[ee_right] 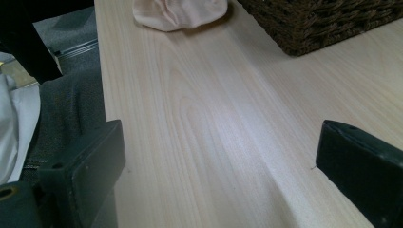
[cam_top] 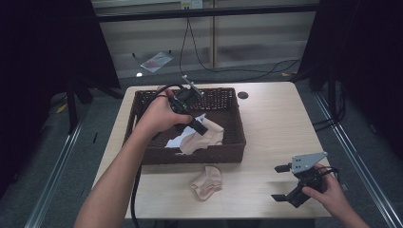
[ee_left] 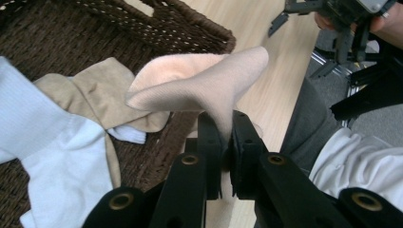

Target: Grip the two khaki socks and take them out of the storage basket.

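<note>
Jaws of the left gripper [ee_left: 226, 142] are pressed together on a peach sock [ee_left: 204, 85], pinching a thin fold of it while the rest stands up and fans out in front of them, soft and matte with a rounded end. In the high view the same gripper [cam_top: 199, 127] hangs over the basket [cam_top: 236, 124], the sock [cam_top: 209, 137] drooping from it inside the near right part.

Under it in the basket lie a tan sock [ee_left: 92, 88], flat and creased, and white socks [ee_left: 52, 156], ribbed; how many white ones there are I cannot tell, since they overlap. One basket is on the desk [cam_top: 275, 123]: dark brown wicker, rectangular, with low walls.

A second peach sock [cam_top: 207, 182] lies crumpled on the desk just in front of the basket's near wall, apart from it; the right gripper view has it [ee_right: 178, 12] at the top edge beside the basket corner [ee_right: 323, 23].

Jaws of the right gripper [cam_top: 284, 183] stand wide apart and hold nothing, low over bare wood at the near right of the desk, well apart from both peach socks. A hand [cam_top: 330, 192] grips it from behind, and a grey plate [cam_top: 308, 162] sits on top.
</note>
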A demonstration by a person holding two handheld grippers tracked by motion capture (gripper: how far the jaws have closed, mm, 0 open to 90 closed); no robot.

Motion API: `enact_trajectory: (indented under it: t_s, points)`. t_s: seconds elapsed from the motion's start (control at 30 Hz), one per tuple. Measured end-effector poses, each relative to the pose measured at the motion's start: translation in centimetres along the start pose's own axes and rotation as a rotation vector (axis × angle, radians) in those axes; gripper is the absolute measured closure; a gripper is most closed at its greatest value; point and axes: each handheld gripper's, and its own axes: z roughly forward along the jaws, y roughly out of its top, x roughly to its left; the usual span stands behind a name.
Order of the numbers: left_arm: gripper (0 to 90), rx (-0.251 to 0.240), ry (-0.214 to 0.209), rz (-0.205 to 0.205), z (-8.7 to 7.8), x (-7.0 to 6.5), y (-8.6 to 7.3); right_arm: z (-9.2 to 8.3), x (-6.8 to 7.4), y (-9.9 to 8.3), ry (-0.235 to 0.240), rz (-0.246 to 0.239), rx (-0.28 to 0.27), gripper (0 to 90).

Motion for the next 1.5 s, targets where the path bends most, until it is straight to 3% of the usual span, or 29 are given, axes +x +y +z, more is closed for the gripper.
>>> enact_trajectory:
  t_s: [0.37, 0.6, 0.63, 0.73, 0.83, 1.23, 1.5]
  points:
    - [85.0, 0.005, -0.041, 0.043, 0.5, -1.1, -0.2, 0.0, 0.0, 0.0, 0.008, 0.0, -0.003, 2.2]
    - [85.0, -0.003, -0.029, 0.049, 1.4, -1.6, -0.7, -0.1, 0.0, 0.0, 0.011, -0.001, -0.004, 2.2]
    - [84.9, 0.01, -0.026, 0.07, 1.5, -1.6, -0.7, -0.1, 0.0, 0.0, 0.01, -0.004, -0.004, 2.2]
    - [84.7, 0.015, -0.023, 0.082, 1.9, -1.9, -0.8, -0.1, 0.0, 0.0, 0.012, -0.005, -0.004, 2.2]
    - [84.6, 0.021, -0.042, 0.091, 2.5, -2.2, -0.9, -0.1, 0.0, 0.0, 0.013, -0.004, -0.004, 2.2]
    - [84.4, 0.018, -0.051, 0.084, 4.6, -2.2, -1.8, -0.2, 0.0, -0.1, 0.014, -0.004, -0.004, 2.2]
    - [81.5, 0.027, -0.052, 0.105, 5.9, -2.4, -2.2, -0.3, 0.0, 0.0, 0.016, -0.003, -0.006, 2.2]
